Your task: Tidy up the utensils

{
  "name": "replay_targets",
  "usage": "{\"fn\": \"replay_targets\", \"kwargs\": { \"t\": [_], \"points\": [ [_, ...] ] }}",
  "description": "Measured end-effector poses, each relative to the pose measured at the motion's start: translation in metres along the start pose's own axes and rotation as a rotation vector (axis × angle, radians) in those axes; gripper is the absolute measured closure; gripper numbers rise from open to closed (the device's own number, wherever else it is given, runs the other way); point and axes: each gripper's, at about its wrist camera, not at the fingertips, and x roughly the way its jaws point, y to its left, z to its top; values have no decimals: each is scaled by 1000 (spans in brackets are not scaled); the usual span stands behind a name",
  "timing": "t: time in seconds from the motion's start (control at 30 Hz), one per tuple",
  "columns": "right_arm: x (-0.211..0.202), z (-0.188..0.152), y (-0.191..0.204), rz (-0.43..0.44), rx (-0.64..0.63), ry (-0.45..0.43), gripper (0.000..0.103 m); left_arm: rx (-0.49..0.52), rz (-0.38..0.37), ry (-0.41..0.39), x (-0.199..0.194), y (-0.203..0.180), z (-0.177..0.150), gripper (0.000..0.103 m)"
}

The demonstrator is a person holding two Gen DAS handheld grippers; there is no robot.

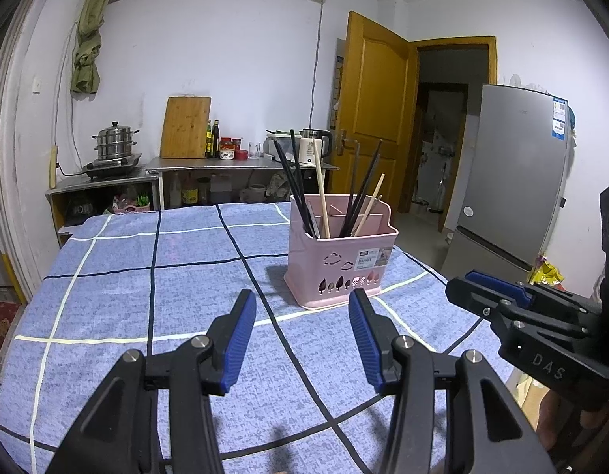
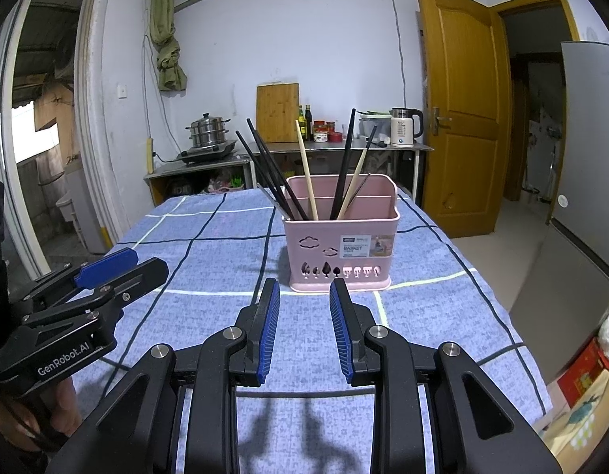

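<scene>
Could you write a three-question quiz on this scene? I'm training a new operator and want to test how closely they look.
1. True or false: the right gripper is holding a chopstick.
2. Multiple choice: the chopsticks are A) lying flat on the checked cloth, B) standing tilted in the pink basket, C) held between the left gripper's fingers.
3. Short answer: which is opened wider, the left gripper or the right?

Key
1. False: both grippers are open and hold nothing.
2. B: dark and light chopsticks lean at different angles inside the basket on the blue checked tablecloth.
3. The left gripper.
</scene>
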Motion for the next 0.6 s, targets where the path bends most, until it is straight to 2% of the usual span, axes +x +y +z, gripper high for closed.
{"fn": "replay_targets", "kwargs": {
  "t": [0.6],
  "points": [
    [0,0,0,0,0,-1,76,-7,-3,-10,-4,0,0,52]
  ]
}}
